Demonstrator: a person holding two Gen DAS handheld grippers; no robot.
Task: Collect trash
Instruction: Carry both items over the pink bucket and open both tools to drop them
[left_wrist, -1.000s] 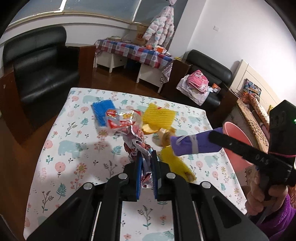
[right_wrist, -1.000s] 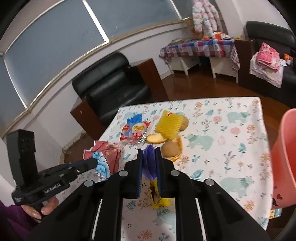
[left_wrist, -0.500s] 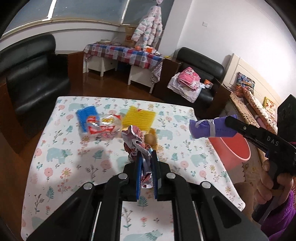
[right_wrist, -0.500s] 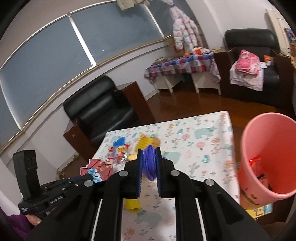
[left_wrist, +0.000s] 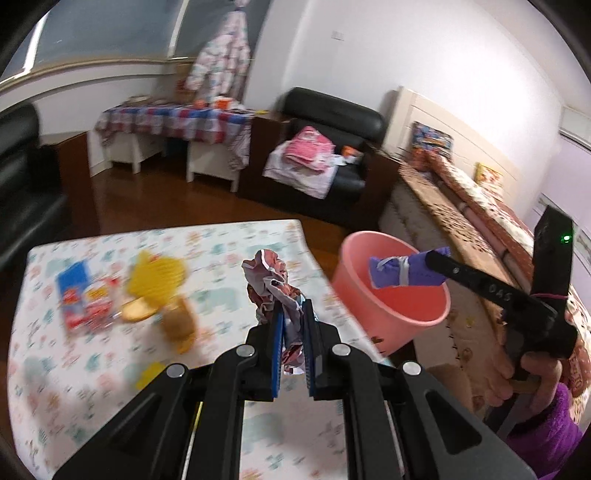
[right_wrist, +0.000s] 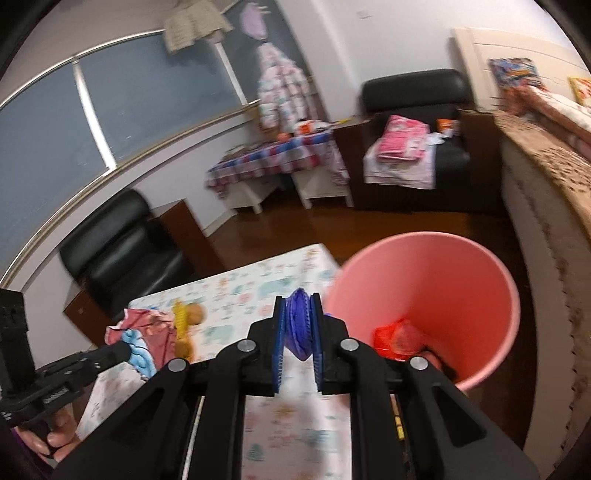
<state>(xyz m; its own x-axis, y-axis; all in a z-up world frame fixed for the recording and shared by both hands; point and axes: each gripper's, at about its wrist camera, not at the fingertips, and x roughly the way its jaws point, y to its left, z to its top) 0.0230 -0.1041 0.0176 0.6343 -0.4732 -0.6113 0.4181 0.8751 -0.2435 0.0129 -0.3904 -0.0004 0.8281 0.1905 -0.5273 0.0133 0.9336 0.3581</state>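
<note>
Your right gripper (right_wrist: 298, 332) clamps a purple wad (left_wrist: 399, 272) over the pink bin (left_wrist: 384, 314) at right, while your left gripper (left_wrist: 293, 332) clamps a crumpled wrapper (left_wrist: 271, 280) at centre.

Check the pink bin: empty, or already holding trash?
Not empty. The right wrist view looks into the pink bin and shows a crumpled red wrapper at the bottom. Anything under it is hidden.

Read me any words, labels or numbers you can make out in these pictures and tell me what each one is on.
"DAS": white letters on the side of the right hand-held gripper, seen from the left wrist; the first letter is unclear.
White lettering on the side of the left hand-held gripper: too blurred to read.
Print on the red and blue snack packet on the table: blurred, unreadable.
Nothing readable on the pink bin.
</note>
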